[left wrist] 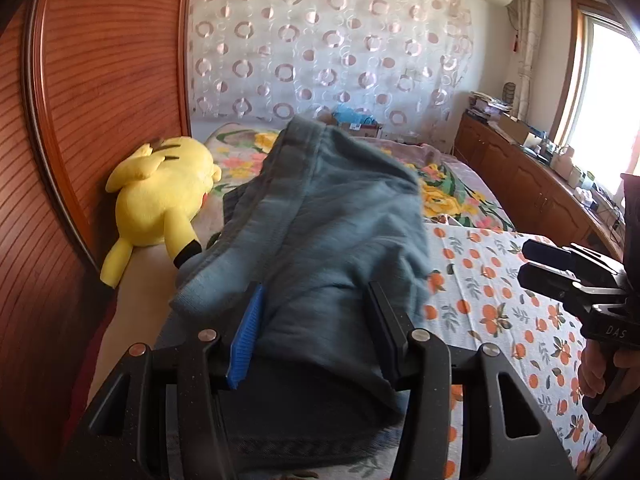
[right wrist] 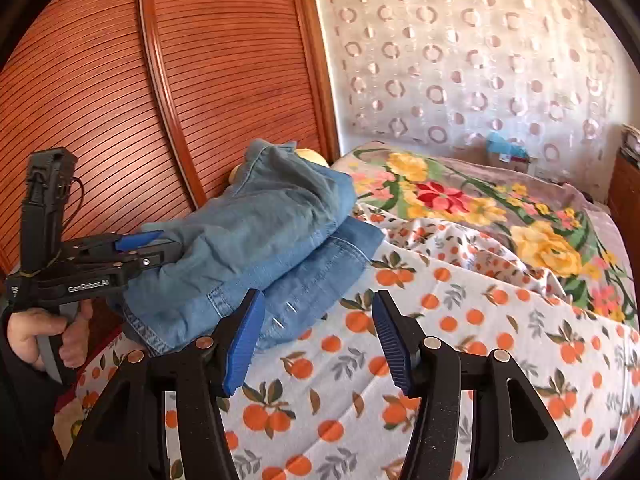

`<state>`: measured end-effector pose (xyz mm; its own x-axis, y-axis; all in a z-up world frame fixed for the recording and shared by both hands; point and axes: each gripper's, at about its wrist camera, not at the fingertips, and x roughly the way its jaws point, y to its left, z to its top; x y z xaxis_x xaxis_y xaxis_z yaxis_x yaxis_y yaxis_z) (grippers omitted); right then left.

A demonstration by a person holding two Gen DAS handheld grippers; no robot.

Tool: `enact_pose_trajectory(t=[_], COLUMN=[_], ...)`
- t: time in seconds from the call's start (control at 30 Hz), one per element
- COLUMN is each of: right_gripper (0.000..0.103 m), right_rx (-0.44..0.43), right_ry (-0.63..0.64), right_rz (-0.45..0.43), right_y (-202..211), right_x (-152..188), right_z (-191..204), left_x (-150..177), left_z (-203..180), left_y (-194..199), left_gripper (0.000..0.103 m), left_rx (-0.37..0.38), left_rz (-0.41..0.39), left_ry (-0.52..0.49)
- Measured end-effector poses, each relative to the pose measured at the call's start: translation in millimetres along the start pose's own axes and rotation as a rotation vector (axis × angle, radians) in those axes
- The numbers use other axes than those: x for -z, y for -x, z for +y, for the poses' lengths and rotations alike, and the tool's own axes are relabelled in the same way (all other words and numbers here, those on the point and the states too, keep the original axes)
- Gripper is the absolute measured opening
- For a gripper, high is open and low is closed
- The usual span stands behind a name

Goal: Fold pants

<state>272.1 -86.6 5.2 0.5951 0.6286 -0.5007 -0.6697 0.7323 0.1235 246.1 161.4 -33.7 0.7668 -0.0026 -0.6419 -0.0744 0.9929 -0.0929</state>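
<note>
Two parted claws, bunched pants (right wrist: 256,236)

Soft, matt blue denim in the pants (right wrist: 256,232), stitched at the hems. Printed matt cotton on the sheet (right wrist: 460,320). Fuzzy pile on the blanket (right wrist: 500,216). Yellow fleece on the plush (left wrist: 160,196). Glossy ribbed wood across the headboard (right wrist: 224,72). Sheer cloth in the curtain (left wrist: 328,40).

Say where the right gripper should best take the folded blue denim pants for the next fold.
Probably the lower layer's free corner of the blue denim pants, approached from the orange-print sheet side: it lies flat, exposed and nearest the open right gripper.
</note>
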Motion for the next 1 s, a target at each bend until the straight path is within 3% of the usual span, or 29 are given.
enact_pose_trajectory(t=[0.07, 0.2, 0.33, 0.53, 0.73, 1.0], right_gripper=[0.059, 0.06, 0.062, 0.066, 0.068, 0.068], right_rx=[0.02, 0.057, 0.099, 0.198, 0.29, 0.37], right_ry=[-0.009, -0.03, -0.048, -0.081, -0.124, -0.153], right_rz=[-0.009, -0.029, -0.047, -0.072, -0.115, -0.178], right_y=[9.7, 32.8, 56.1, 99.7, 153.4, 210.5], right_x=[4.3, 15.2, 25.4, 45.0, 67.2, 95.5], right_z=[0.2, 0.2, 0.3, -2.0, -0.6, 20.4], left_x=[1.6, 4.4, 6.6, 12.5, 20.5, 37.0], left_z=[-10.3, -28.9, -54.5, -97.2, -127.8, -170.0], left_y=[8.2, 23.3, 37.2, 49.0, 63.3, 102.2], left_gripper=[0.056, 0.077, 0.082, 0.088, 0.088, 0.088], left_rx=[-0.004, 0.032, 0.048, 0.069, 0.132, 0.142], left_rz=[-0.016, -0.054, -0.086, -0.113, -0.134, -0.174], left_ry=[-0.02, -0.044, -0.095, -0.158, -0.181, -0.217])
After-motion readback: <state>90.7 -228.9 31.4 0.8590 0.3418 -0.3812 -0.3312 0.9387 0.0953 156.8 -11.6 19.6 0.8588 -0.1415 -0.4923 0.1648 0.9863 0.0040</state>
